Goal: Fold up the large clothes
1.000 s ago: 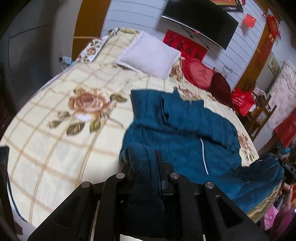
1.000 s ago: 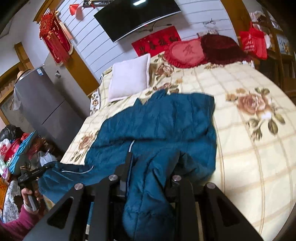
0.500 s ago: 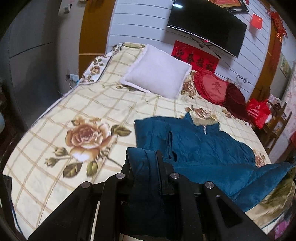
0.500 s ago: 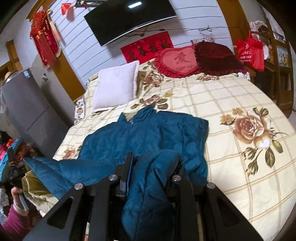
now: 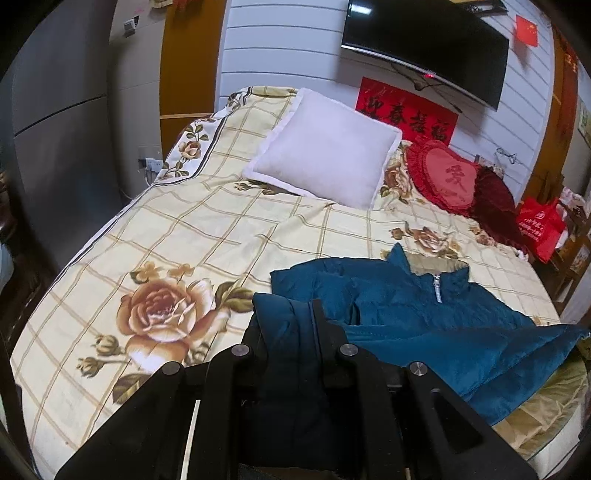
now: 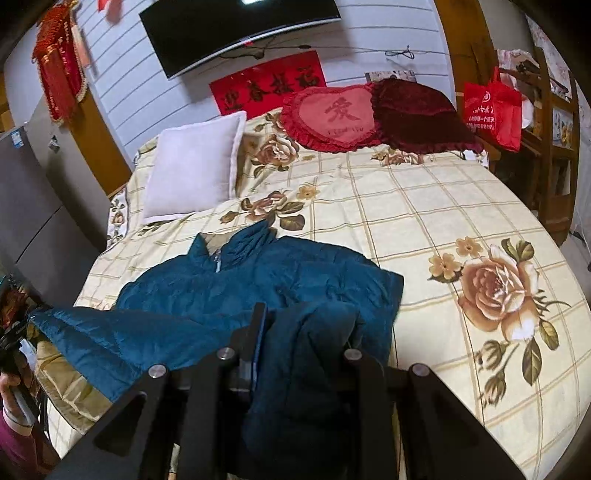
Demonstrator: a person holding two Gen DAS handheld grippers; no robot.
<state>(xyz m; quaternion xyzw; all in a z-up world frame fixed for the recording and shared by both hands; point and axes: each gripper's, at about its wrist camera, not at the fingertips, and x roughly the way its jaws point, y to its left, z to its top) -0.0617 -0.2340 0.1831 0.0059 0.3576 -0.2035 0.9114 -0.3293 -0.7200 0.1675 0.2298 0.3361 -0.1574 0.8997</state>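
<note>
A large teal padded jacket (image 5: 417, 310) lies on the bed (image 5: 207, 236), collar and zip pointing toward the pillows; it also shows in the right wrist view (image 6: 236, 288). My left gripper (image 5: 291, 325) is shut on a bunched corner of the jacket's hem. My right gripper (image 6: 306, 325) is shut on the other hem corner. The hem stretches taut between the two grippers, lifted off the bed near the foot edge. The olive lining shows under the raised hem.
A white pillow (image 5: 325, 147), a red heart cushion (image 5: 447, 177) and a dark red cushion (image 6: 413, 118) lie at the head of the bed. A TV (image 6: 236, 29) hangs on the wall. A red bag (image 6: 491, 110) hangs by a wooden shelf at right.
Both grippers have risen and pulled back with the hem. The lower part of the jacket has lifted off the bed and drawn toward the foot edge, flattening the body.
</note>
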